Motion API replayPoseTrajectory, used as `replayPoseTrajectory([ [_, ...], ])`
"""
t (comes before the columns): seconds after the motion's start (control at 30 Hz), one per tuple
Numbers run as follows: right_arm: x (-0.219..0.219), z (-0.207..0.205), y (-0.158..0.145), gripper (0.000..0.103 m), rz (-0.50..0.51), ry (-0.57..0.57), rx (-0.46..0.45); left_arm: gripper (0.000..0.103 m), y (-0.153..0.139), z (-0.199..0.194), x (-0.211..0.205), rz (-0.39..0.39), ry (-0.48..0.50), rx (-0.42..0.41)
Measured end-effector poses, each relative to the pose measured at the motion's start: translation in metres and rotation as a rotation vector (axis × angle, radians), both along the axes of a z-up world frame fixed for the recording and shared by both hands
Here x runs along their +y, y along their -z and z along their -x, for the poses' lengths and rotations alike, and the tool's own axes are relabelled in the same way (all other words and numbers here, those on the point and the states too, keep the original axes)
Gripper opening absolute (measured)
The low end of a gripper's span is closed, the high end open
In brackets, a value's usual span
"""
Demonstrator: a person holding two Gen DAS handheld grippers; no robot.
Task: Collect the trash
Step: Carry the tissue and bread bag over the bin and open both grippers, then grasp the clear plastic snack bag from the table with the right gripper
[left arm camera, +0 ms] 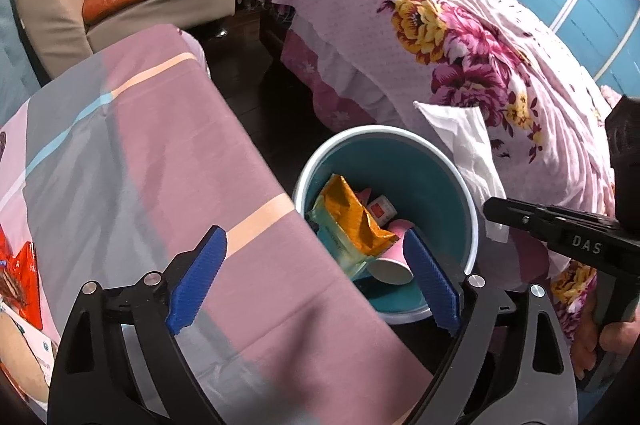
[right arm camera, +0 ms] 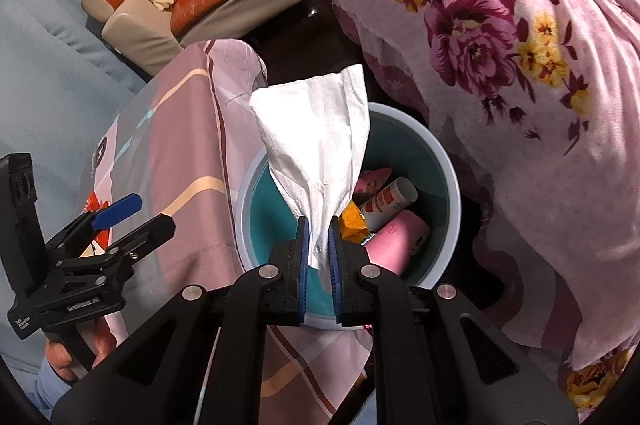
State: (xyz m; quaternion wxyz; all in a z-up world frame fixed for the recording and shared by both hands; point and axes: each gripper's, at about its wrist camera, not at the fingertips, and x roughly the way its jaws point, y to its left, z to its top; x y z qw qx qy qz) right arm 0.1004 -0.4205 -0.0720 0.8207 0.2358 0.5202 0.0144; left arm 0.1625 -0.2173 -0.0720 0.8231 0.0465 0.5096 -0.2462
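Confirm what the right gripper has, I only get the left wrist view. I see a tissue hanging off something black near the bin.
Observer: The right gripper is shut on the tissue, pinching its bunched lower end between the blue pads.
Operator: Is it over the bin?
Observer: In the right wrist view the tissue sits in front of the bin opening, with the bin's rim showing on both sides of it. Height above it I cannot tell.
Operator: Left gripper holding anything?
Observer: No. The left gripper is open, nothing between its pads, and the right view shows it off to the side over the striped cloth.
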Motion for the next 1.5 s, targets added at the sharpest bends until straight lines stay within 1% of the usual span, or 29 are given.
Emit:
replayPoseTrajectory([
  [0.03,0.002,-0.002,0.001,0.011,0.000,-0.003,0.007,0.090,0.000,0.000,0.002,0.002,-0.001,0.000],
  [0.1,0.006,-0.004,0.003,0.015,-0.001,-0.010,0.016,0.090,-0.002,0.001,0.006,0.009,-0.005,-0.002],
  [0.13,0.007,-0.005,0.003,0.029,-0.004,-0.011,0.020,0.090,-0.003,0.001,0.009,0.013,-0.007,-0.002],
  [0.17,0.009,-0.006,0.004,0.052,-0.008,-0.010,0.022,0.090,-0.003,0.002,0.010,0.016,-0.008,-0.003],
  [0.2,0.010,-0.006,0.004,0.060,-0.008,-0.005,0.022,0.090,-0.004,0.002,0.012,0.019,-0.009,-0.003],
  [0.23,0.012,-0.006,0.002,0.065,-0.004,-0.001,0.017,0.090,-0.004,0.003,0.015,0.021,-0.012,-0.002],
  [0.43,0.018,-0.004,-0.002,0.066,0.008,0.004,0.026,0.091,-0.005,0.007,0.033,0.032,-0.025,0.007],
  [0.5,0.021,-0.003,-0.004,0.070,0.010,-0.001,0.029,0.091,-0.005,0.009,0.039,0.036,-0.030,0.006],
  [0.6,0.031,0.000,-0.008,0.070,0.022,-0.023,0.031,0.091,-0.006,0.015,0.054,0.040,-0.042,0.006],
  [0.83,0.077,0.011,-0.013,0.073,0.044,-0.122,0.053,0.091,-0.009,0.032,0.095,0.042,-0.081,0.002],
  [1.03,0.117,0.021,-0.012,0.074,0.052,-0.194,0.078,0.091,-0.013,0.047,0.129,0.062,-0.120,-0.003],
  [1.2,0.146,0.030,-0.017,0.074,0.078,-0.232,0.096,0.091,-0.017,0.061,0.152,0.081,-0.140,-0.015],
  [1.23,0.151,0.032,-0.018,0.074,0.084,-0.236,0.096,0.091,-0.018,0.064,0.157,0.087,-0.144,-0.016],
  [1.27,0.157,0.034,-0.020,0.078,0.094,-0.240,0.098,0.091,-0.019,0.066,0.161,0.094,-0.148,-0.018],
  [1.37,0.172,0.040,-0.027,0.079,0.121,-0.251,0.102,0.092,-0.021,0.074,0.173,0.110,-0.153,-0.016],
  [1.43,0.180,0.045,-0.030,0.082,0.127,-0.256,0.112,0.093,-0.023,0.080,0.182,0.112,-0.160,-0.029],
  [1.5,0.186,0.051,-0.032,0.082,0.131,-0.259,0.119,0.093,-0.026,0.085,0.191,0.117,-0.168,-0.042],
])
